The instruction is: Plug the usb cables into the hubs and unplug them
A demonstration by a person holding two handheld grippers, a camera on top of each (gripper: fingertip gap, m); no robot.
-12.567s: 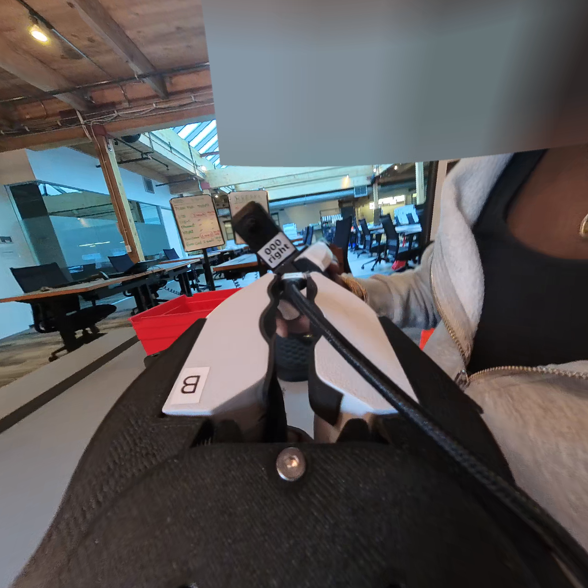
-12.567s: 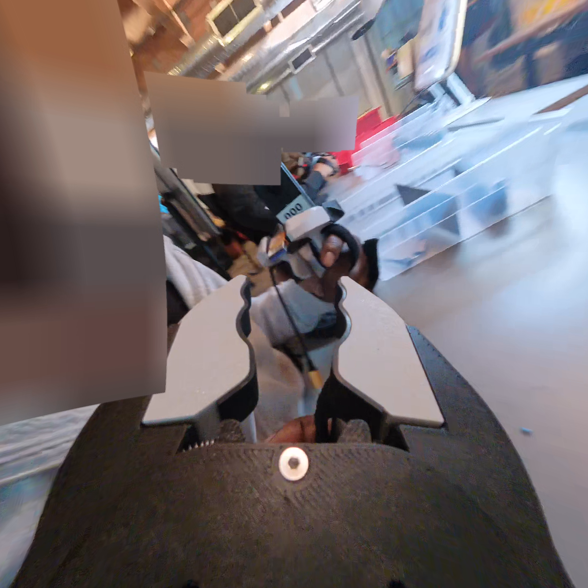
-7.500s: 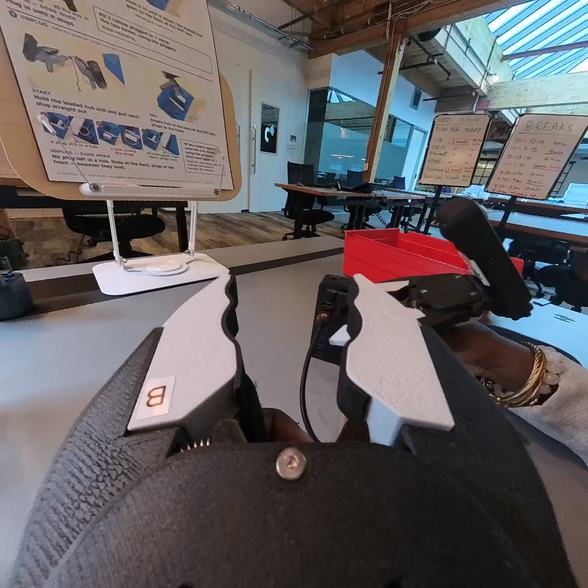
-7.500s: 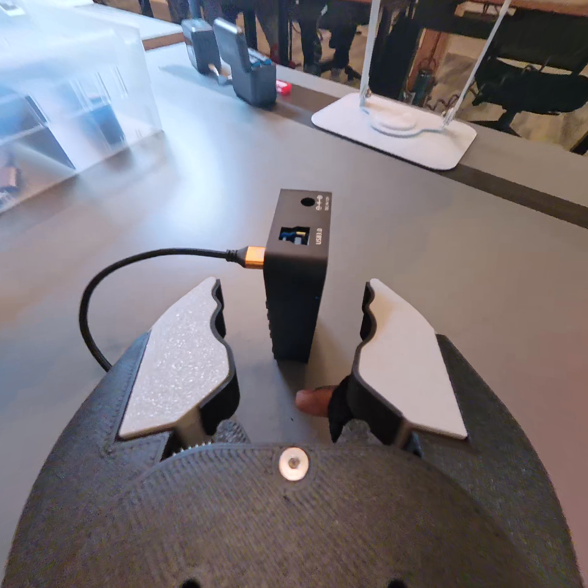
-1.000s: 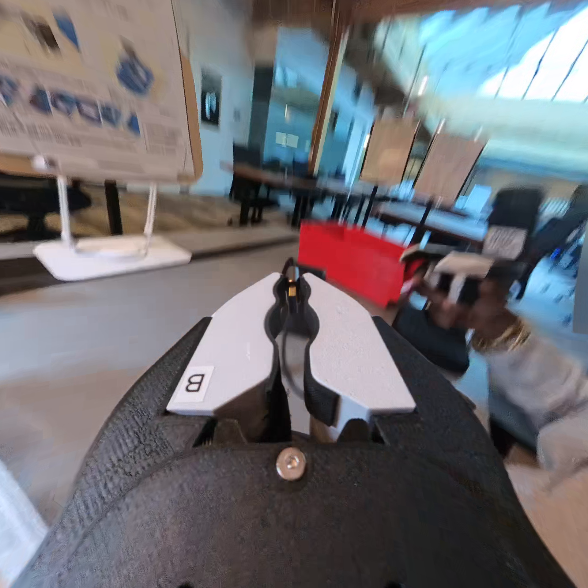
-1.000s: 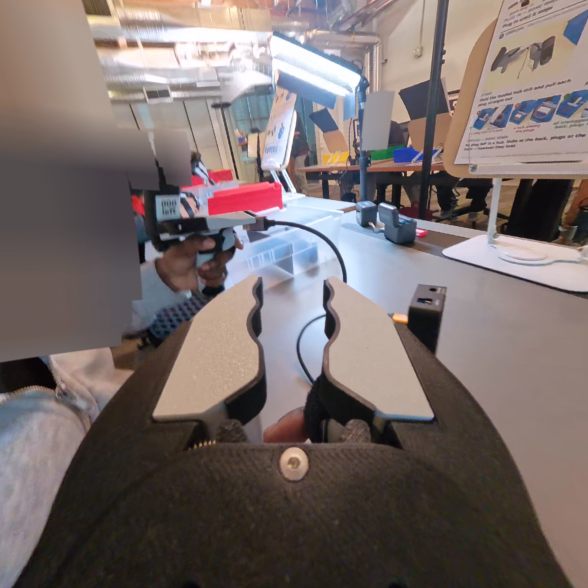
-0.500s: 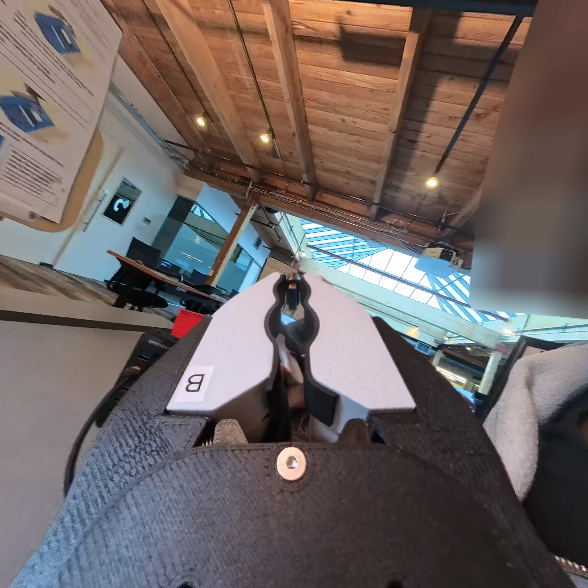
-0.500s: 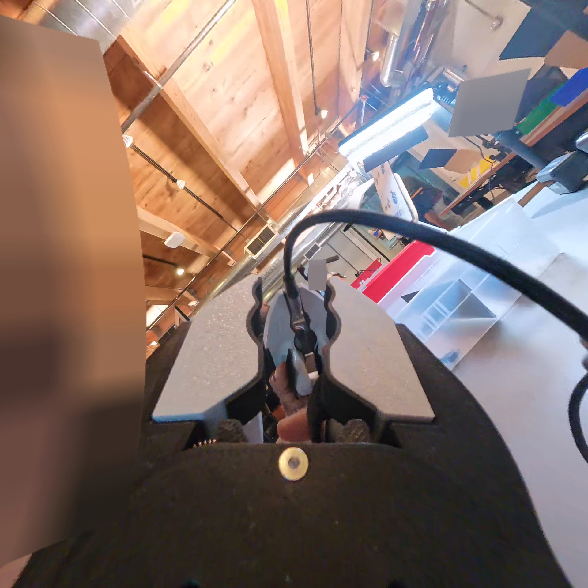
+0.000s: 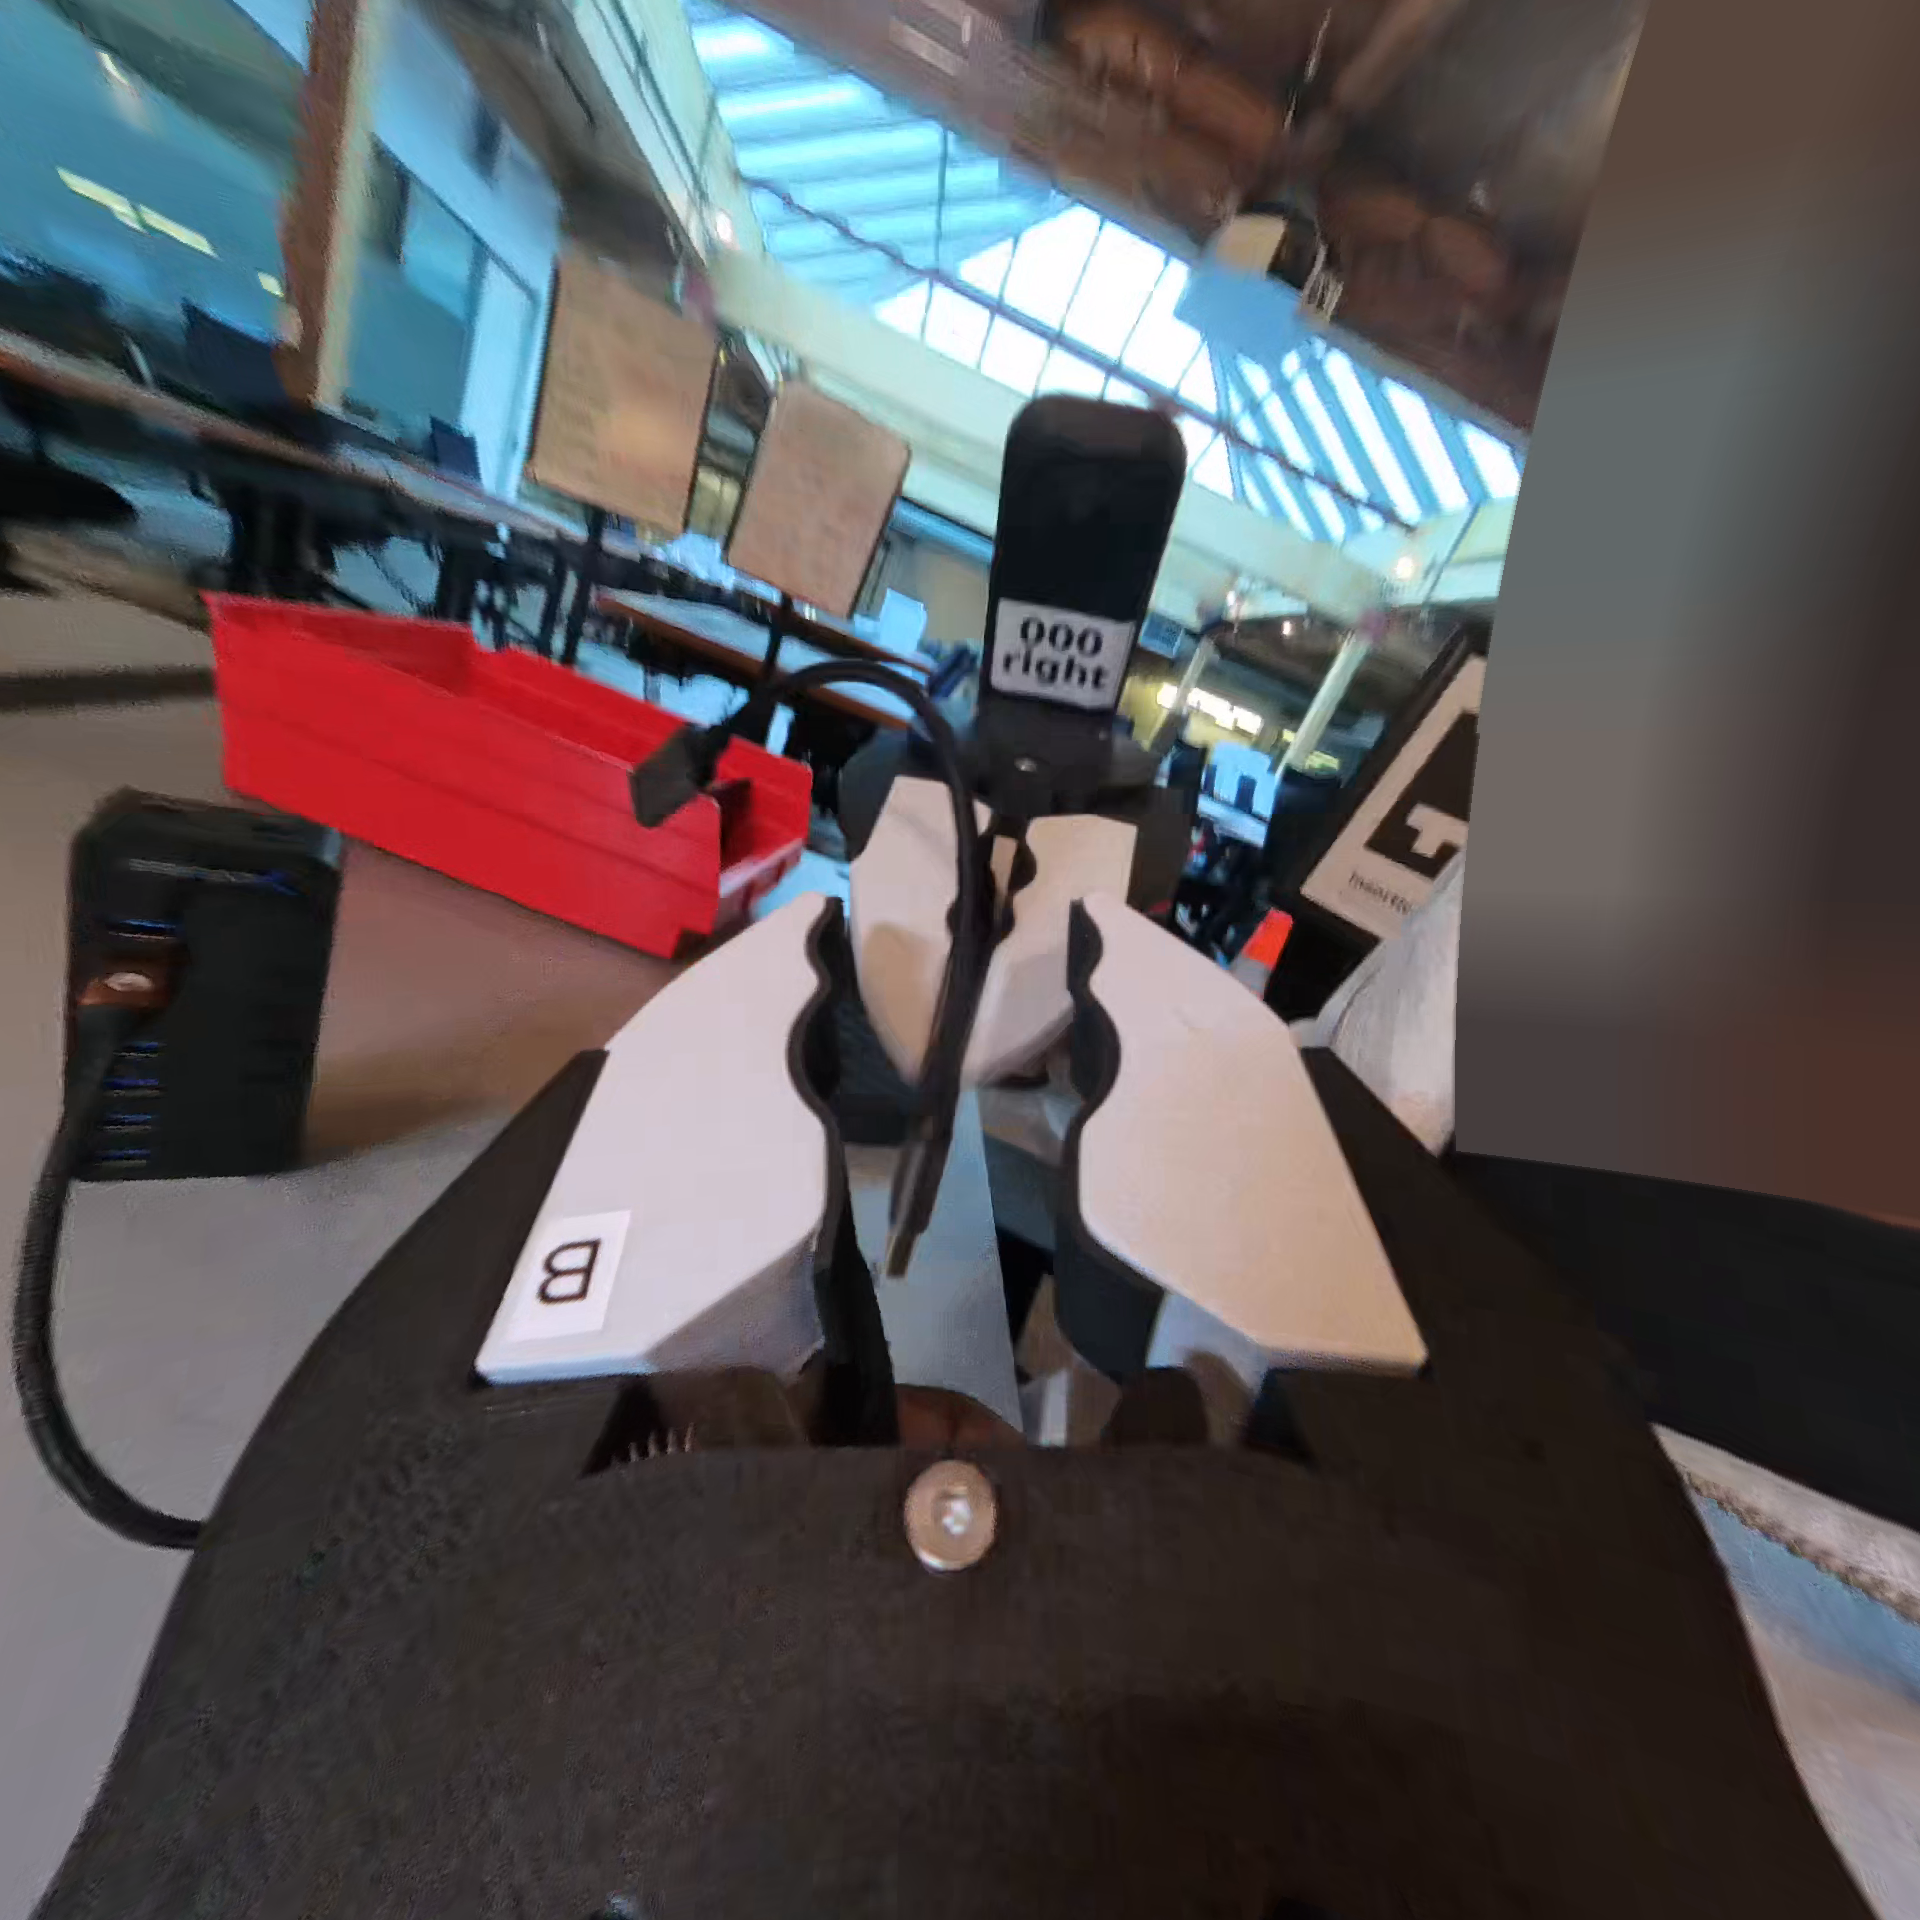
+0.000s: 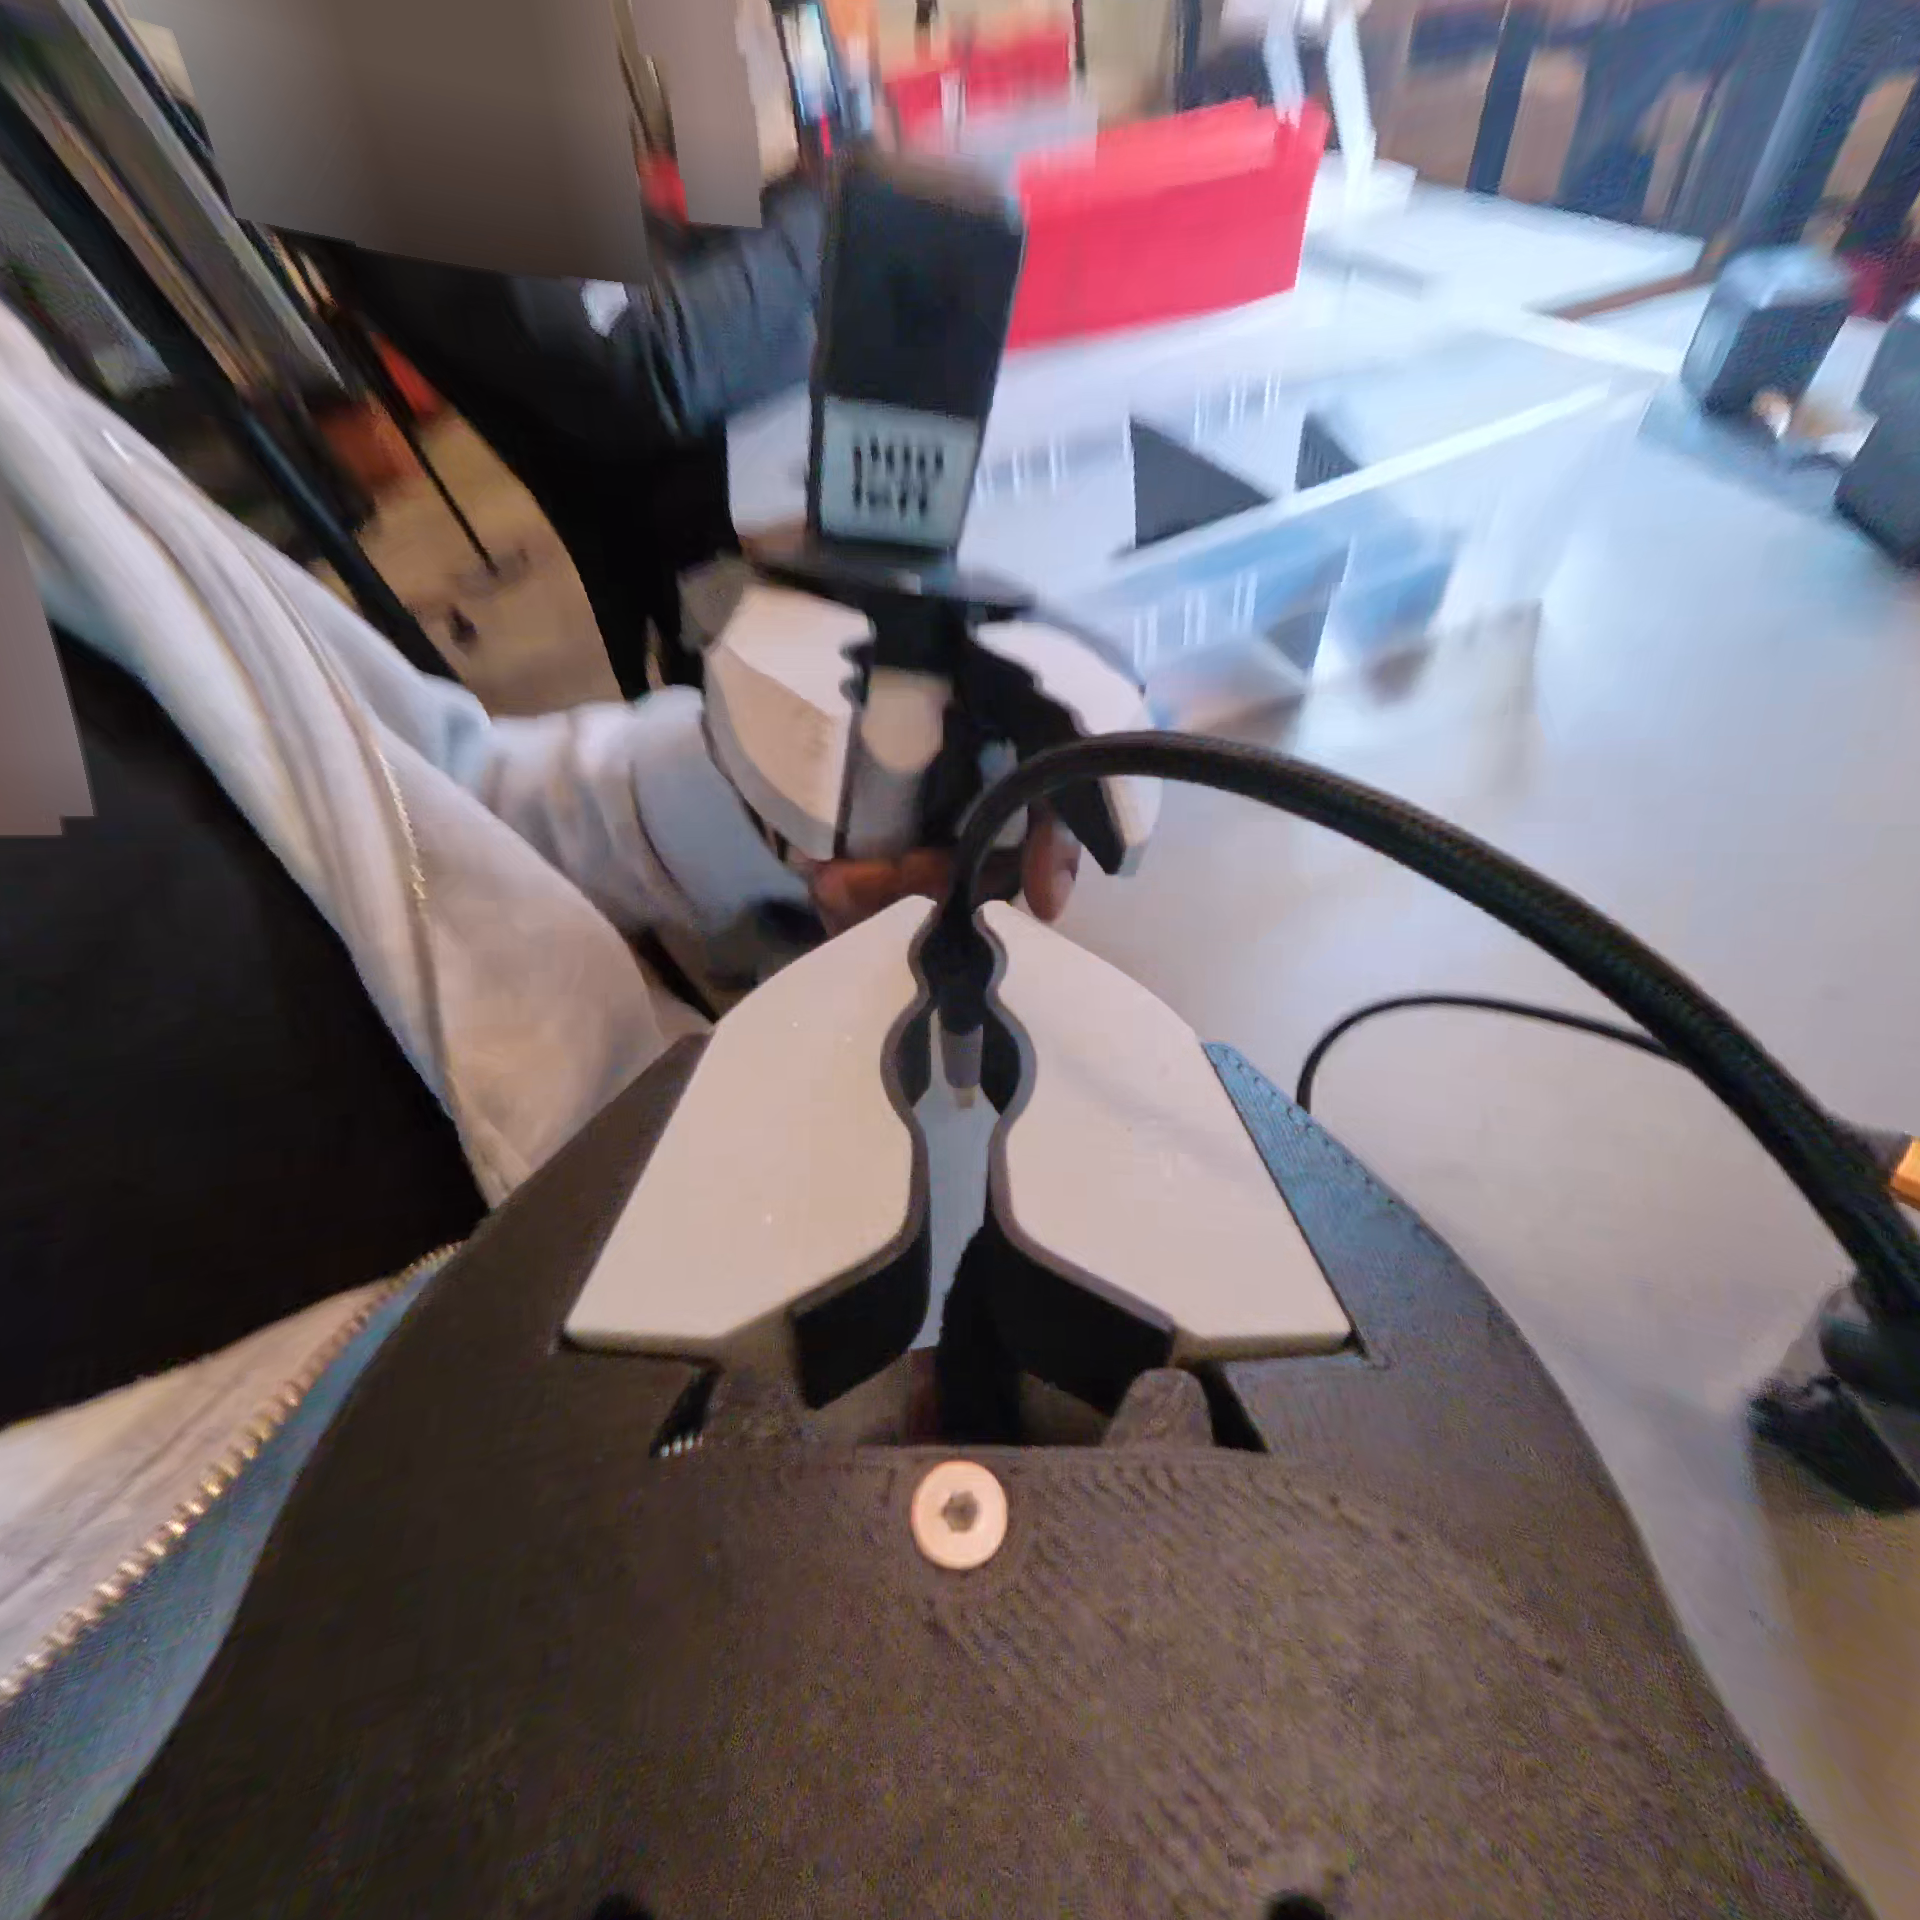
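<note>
My right gripper (image 10: 956,920) is shut on the black usb cable (image 10: 1455,821) just behind its plug (image 10: 961,1070), whose metal tip points back at the camera. The cable arcs right to an orange collar (image 10: 1907,1174) by a dark hub (image 10: 1860,1392). My left gripper (image 9: 951,914) is open; the plug (image 9: 914,1184) hangs free between its fingers. The right gripper (image 9: 982,862) faces it, pinching the cable. A black hub (image 9: 197,977) stands at the left on the table with an orange-collared plug (image 9: 114,987) in it. The left gripper (image 10: 914,748) also shows in the right wrist view.
A red bin (image 9: 468,769) sits behind the hub on the grey table (image 9: 436,997). A clear plastic organiser (image 10: 1299,499) and small dark boxes (image 10: 1766,322) stand farther back. A person's grey sleeve (image 10: 582,769) and jacket fill the left. Only a small space, under 4 cm, lies between the two pairs of fingers. The black hub (image 9: 197,977) is about 20 cm from both grippers' fingertips.
Half a second ago my left gripper was shut on the plug and the right was open around it. Now the right is shut on the cable and the left has opened. Both views tilted down from the ceiling.
</note>
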